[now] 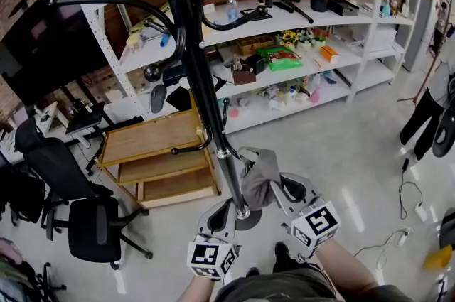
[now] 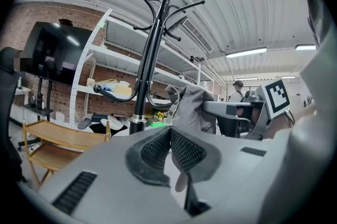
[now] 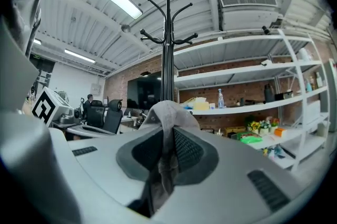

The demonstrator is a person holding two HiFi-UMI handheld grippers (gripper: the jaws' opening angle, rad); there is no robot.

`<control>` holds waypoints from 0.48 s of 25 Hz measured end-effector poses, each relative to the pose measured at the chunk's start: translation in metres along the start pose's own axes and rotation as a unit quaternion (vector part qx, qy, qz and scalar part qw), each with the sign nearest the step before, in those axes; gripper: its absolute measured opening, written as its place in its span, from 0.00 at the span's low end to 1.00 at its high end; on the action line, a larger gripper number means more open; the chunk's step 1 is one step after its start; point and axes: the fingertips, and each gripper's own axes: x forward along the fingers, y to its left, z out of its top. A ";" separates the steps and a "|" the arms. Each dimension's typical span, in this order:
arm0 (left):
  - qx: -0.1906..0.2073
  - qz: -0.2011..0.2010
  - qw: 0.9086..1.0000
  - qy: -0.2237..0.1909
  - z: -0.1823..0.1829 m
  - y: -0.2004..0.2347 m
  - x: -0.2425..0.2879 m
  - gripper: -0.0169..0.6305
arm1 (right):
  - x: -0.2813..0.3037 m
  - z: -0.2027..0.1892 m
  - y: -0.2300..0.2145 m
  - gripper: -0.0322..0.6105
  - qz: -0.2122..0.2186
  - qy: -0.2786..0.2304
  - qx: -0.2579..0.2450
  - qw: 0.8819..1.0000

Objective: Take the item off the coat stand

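A black coat stand [image 1: 192,45] rises from a round base between my grippers; its pole also shows in the left gripper view [image 2: 149,65] and the right gripper view [image 3: 168,59]. A grey cloth item [image 1: 257,176] hangs just right of the lower pole. My right gripper [image 1: 274,187] is shut on it, and the cloth [image 3: 169,112] bunches between the pads and droops below them. Whether the cloth still rests on a hook I cannot tell. My left gripper [image 1: 225,209] is beside the pole near the base, jaws shut [image 2: 169,146] with nothing in them; the cloth [image 2: 192,107] hangs ahead of it.
A wooden trolley [image 1: 153,151] stands left of the stand. White shelving [image 1: 306,30] with bottles and boxes runs along the brick wall behind. Black office chairs [image 1: 85,215] sit at the left. A person [image 1: 426,116] stands at the right, with cables [image 1: 405,201] on the floor.
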 end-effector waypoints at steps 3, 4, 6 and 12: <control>0.005 -0.016 1.000 0.002 -0.002 -0.003 -0.008 0.04 | -0.014 0.006 0.001 0.12 -0.023 -0.011 0.002 1.000; 0.003 -0.020 1.000 0.005 -0.002 -0.004 -0.010 0.04 | -0.020 0.008 0.001 0.12 -0.031 -0.012 0.004 0.999; 0.000 -0.028 1.000 0.010 -0.003 -0.009 -0.015 0.04 | -0.030 0.009 0.001 0.12 -0.045 -0.012 0.005 0.999; 0.005 -0.069 0.997 0.012 -0.010 -0.025 -0.031 0.04 | -0.063 -0.002 0.006 0.12 -0.094 -0.006 0.011 0.995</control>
